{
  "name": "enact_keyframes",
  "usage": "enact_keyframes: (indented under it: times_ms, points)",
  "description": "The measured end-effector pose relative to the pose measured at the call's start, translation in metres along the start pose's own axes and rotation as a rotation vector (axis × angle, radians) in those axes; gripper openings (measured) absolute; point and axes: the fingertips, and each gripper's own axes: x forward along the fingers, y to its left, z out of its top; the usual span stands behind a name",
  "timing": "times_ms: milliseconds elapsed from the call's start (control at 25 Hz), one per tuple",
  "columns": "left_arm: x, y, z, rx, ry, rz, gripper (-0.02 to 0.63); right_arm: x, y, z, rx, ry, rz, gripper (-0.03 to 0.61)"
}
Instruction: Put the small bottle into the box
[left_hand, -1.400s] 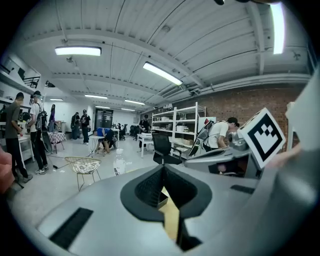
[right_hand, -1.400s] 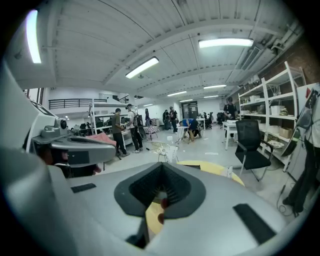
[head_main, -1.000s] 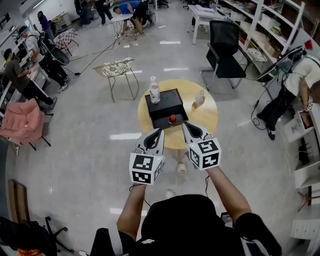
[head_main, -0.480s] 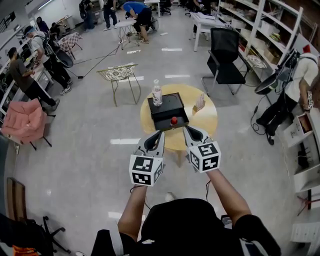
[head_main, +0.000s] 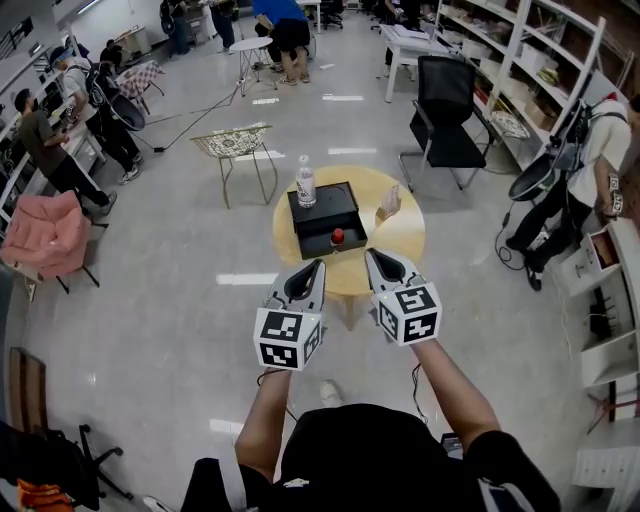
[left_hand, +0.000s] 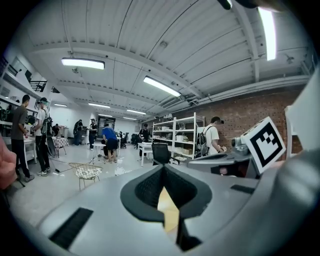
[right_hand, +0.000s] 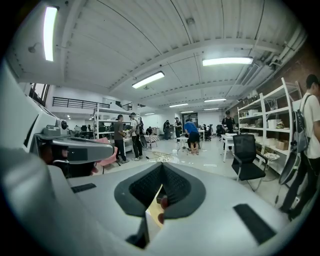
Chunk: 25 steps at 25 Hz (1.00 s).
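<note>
A round wooden table (head_main: 400, 240) stands ahead of me on the floor. A black box (head_main: 322, 208) lies on it, with a red round thing (head_main: 338, 236) at its near edge. A clear bottle with a white label (head_main: 306, 182) stands upright at the box's far left corner. A small pale bottle-like item (head_main: 388, 203) stands on the table right of the box. My left gripper (head_main: 318, 265) and right gripper (head_main: 371, 254) hover side by side short of the table's near rim, both shut and empty. Only a thin slit shows between the jaws of the left gripper (left_hand: 163, 169) and the right gripper (right_hand: 161, 169).
A black office chair (head_main: 445, 100) stands behind the table on the right, and a wire-frame chair (head_main: 236, 145) on the left. A pink armchair (head_main: 45, 232) is far left. Shelves (head_main: 540, 50) and a person (head_main: 590, 170) line the right side. Several people stand at the back.
Both grippers stay shut in the same spot before me. The table has drifted slightly left in the view as my head moved.
</note>
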Motion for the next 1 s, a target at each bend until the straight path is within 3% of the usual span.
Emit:
enact_keyframes:
  times_ms: [1000]
  points:
    - [-0.082,-0.109,-0.004,0.003,-0.028,0.073,0.011,-0.129,0.016,-0.017,-0.018,-0.034,0.062,0.002]
